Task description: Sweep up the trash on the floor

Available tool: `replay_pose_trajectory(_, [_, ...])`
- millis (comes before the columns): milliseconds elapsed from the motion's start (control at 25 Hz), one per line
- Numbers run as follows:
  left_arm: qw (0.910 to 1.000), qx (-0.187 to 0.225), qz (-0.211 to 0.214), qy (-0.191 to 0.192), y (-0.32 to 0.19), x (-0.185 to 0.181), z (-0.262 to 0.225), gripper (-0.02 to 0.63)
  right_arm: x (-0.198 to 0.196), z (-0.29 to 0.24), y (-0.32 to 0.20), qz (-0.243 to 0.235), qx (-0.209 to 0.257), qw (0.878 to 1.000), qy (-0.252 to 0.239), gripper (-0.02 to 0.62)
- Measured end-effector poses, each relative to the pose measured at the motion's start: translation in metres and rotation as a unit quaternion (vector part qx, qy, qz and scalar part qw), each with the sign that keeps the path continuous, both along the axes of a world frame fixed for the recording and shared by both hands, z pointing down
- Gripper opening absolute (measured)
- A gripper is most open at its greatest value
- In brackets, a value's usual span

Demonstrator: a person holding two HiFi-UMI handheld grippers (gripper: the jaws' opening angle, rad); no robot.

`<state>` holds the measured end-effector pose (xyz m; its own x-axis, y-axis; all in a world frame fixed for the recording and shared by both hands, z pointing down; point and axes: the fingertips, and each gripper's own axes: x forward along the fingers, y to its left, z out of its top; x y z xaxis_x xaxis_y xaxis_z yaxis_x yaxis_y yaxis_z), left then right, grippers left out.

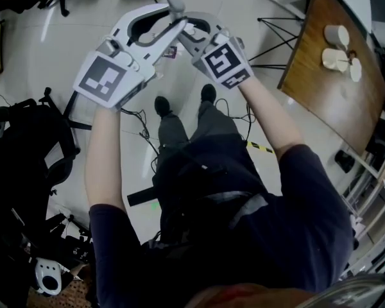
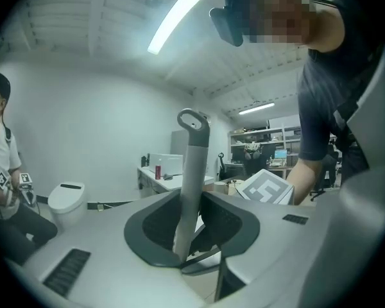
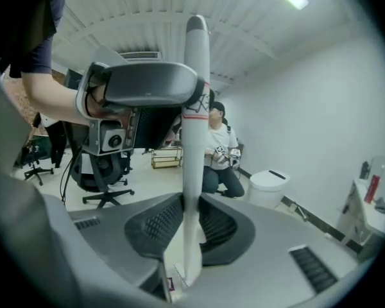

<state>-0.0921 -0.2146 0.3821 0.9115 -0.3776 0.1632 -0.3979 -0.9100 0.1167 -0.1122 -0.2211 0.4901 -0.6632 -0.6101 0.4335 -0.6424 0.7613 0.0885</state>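
Observation:
In the head view both grippers are raised in front of the person, tips close together over the pale floor. My left gripper [image 1: 159, 29] [image 2: 191, 236] is shut on a grey handle [image 2: 191, 172] that ends in a loop and stands upright between the jaws. My right gripper [image 1: 194, 36] [image 3: 191, 236] is shut on a pale handle [image 3: 194, 165] with a rounded top and a band of red tape. A small pinkish scrap [image 1: 171, 52] lies on the floor just beyond the tips. What is at the lower ends of both handles is hidden.
A wooden table [image 1: 333, 88] with paper cups [image 1: 337, 37] stands at the right. A black chair and bags [image 1: 25, 153] crowd the left, and cables [image 1: 141, 117] trail by the person's feet. Another person [image 3: 221, 153] crouches by a white bin [image 3: 269, 185]; an office chair [image 3: 96, 172] stands further left.

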Motion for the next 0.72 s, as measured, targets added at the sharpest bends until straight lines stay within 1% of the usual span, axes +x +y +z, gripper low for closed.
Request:
replay_pose_trajectory(80, [0.9996,-0.005,0.027,0.005,-0.003,0.006,0.015,0.103,0.004,0.016,-0.005,0.038,0.002,0.999,0.001,0.097])
replay_pose_trajectory(160, [0.9983,-0.017,0.055,0.001,-0.007,0.009,0.035,0.103,0.008,0.036,-0.009,0.073,0.003,0.997,0.002,0.100])
replay_pose_trajectory(280, [0.9948,-0.033,0.096,0.004,-0.016,0.011,0.063,0.103,0.013,0.063,-0.017,0.132,0.012,0.991,0.010,0.100])
replay_pose_trajectory(360, [0.9921,-0.042,0.118,0.007,-0.017,0.006,0.083,0.103,0.010,0.085,-0.015,0.163,0.013,0.986,0.019,0.101])
replay_pose_trajectory(440, [0.9899,-0.045,0.134,-0.004,-0.015,-0.002,0.105,0.101,0.005,0.105,-0.010,0.178,0.010,0.984,0.028,0.101])
replay_pose_trajectory(560, [0.9876,-0.048,0.149,-0.014,-0.012,-0.004,0.124,0.100,0.006,0.123,-0.003,0.185,0.008,0.982,0.042,0.101])
replay_pose_trajectory(720, [0.9866,-0.053,0.154,0.008,-0.011,0.004,0.127,0.098,0.016,0.125,0.000,0.202,0.013,0.978,0.046,0.101])
